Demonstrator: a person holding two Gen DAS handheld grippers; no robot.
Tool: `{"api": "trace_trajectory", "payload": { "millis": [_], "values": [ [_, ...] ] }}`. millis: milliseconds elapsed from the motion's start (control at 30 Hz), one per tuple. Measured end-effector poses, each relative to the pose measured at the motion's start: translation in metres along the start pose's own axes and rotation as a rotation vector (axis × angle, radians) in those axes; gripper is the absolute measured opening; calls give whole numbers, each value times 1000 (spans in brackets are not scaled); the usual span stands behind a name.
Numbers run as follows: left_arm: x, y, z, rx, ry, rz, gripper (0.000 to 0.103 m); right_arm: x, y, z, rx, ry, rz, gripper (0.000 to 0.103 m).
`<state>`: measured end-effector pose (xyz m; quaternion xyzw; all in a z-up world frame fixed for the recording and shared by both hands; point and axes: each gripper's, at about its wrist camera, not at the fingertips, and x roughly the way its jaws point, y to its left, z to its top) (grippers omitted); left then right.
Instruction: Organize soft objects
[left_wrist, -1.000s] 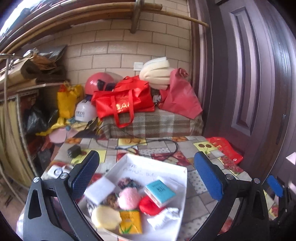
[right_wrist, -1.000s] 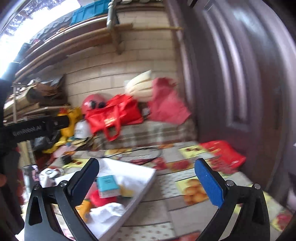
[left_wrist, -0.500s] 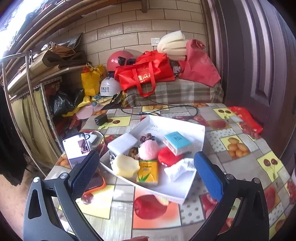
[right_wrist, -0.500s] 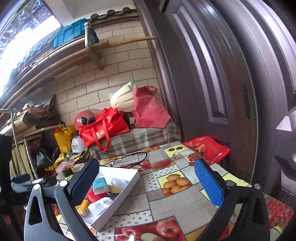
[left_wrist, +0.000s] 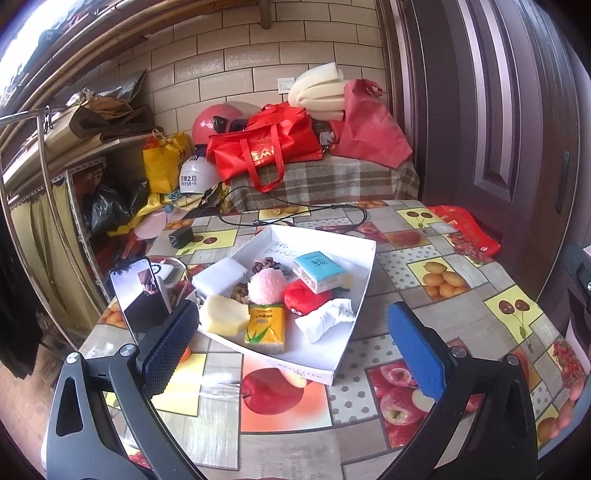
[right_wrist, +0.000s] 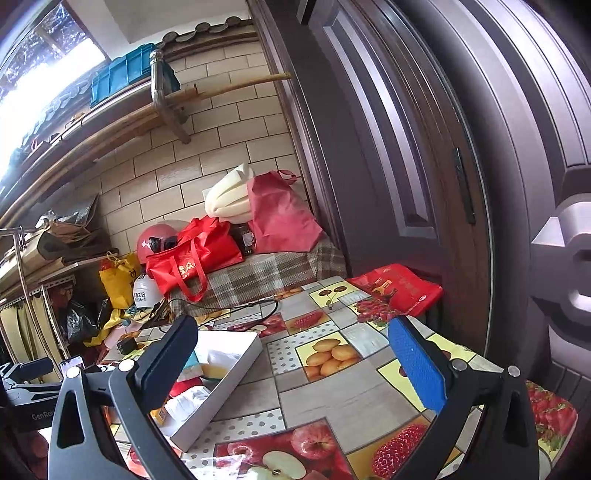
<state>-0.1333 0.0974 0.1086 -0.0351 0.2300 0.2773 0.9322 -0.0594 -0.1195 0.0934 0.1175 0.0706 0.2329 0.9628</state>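
Left wrist view first: your left gripper (left_wrist: 291, 347) hangs above the fruit-patterned worktop (left_wrist: 436, 273) with its jaws spread wide and nothing between them. At the far left a smartphone (left_wrist: 142, 295) stands propped upright, just beside the black left finger (left_wrist: 170, 347). Next comes the shallow white cardboard tray (left_wrist: 354, 321), lying in the middle of the worktop with the soft things inside it: a white foam block (left_wrist: 218, 275) at the tray's left edge, a pale yellow sponge (left_wrist: 223, 319) at its near-left corner, a fluffy pink pom-pom (left_wrist: 266, 285) in the centre, a yellow tissue packet (left_wrist: 266, 326) in front of that, a red plush toy (left_wrist: 304, 297) touching a crumpled white cloth (left_wrist: 323, 319), and a light blue tissue pack (left_wrist: 319, 271) leaning on the red toy. The blue right finger (left_wrist: 415, 352) sits over bare worktop to the right of the tray.

Right wrist view: your right gripper (right_wrist: 293, 363) is also fully parted and empty. The same white tray (right_wrist: 221, 384) shows low on the left, partly hidden behind the black finger (right_wrist: 166, 363); you are well to its right. A red plastic bag (right_wrist: 399, 288) lies at the far right edge of the worktop by the dark door (right_wrist: 388, 147).
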Motion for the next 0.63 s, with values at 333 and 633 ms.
{"api": "trace_trajectory", "payload": {
  "millis": [333, 633],
  "values": [
    [1, 2, -2, -6, 3, 2, 103, -2, 1, 0, -3, 7, 7, 103],
    [2, 3, -3, -19, 13, -8, 103, -3, 4, -1, -3, 12, 9, 103]
  ]
}}
